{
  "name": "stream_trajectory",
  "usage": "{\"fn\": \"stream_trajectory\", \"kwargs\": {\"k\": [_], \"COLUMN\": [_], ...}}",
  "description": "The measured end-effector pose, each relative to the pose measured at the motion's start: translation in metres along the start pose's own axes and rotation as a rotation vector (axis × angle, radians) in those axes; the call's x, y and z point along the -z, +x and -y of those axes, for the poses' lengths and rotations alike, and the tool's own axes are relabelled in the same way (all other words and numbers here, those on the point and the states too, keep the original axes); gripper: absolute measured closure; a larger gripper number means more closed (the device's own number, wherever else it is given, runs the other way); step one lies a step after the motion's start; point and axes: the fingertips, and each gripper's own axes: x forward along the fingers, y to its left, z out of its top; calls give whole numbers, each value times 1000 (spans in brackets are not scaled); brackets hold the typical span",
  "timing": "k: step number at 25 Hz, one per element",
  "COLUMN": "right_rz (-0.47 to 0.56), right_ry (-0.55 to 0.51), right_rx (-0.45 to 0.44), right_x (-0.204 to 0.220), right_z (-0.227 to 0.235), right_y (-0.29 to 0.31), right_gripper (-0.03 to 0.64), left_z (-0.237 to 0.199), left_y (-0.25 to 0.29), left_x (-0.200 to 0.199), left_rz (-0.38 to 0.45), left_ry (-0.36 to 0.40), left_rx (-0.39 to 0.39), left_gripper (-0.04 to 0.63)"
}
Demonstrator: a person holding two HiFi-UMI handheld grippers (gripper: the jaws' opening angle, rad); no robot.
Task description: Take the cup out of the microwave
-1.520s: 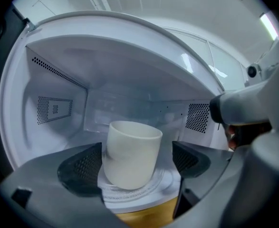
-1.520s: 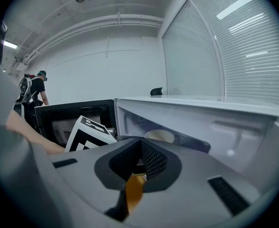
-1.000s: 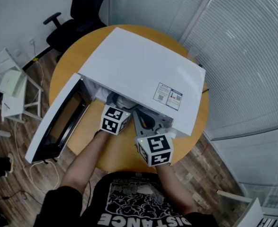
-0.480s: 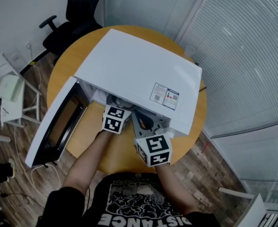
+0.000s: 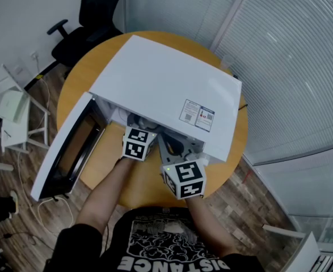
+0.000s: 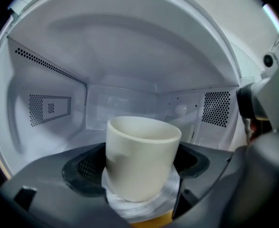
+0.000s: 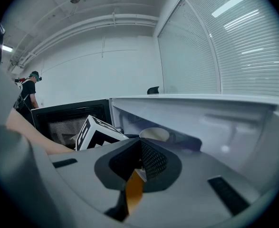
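A white microwave stands on a round wooden table, its door swung open to the left. Inside, an off-white cup sits upright on the glass turntable. My left gripper reaches into the cavity with the cup between its jaws; the jaws are closing and the pads stand close at either side of the cup. My right gripper hangs in front of the microwave's opening, shut with nothing in it. From there the cup's rim shows beyond the left gripper's marker cube.
The table's edge lies just under my arms. A black office chair stands behind the table and a white stool at the left. Blinds cover the glass wall at the right. A person stands far off.
Both grippers stay where they were at the microwave's mouth. Only the head view has shifted a little.
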Motion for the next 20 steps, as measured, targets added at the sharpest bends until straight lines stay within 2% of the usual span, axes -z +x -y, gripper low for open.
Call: {"fn": "stream_trajectory", "kwargs": {"k": [20], "right_rz": [11], "right_ry": [4], "right_rx": [-3], "right_x": [-1], "right_z": [-2], "right_y": [-7], "right_gripper": [600], "left_z": [-8], "left_y": [-18], "left_x": [1], "left_rz": [8], "left_ry": [4], "left_rx": [-59], "left_gripper": [158]}}
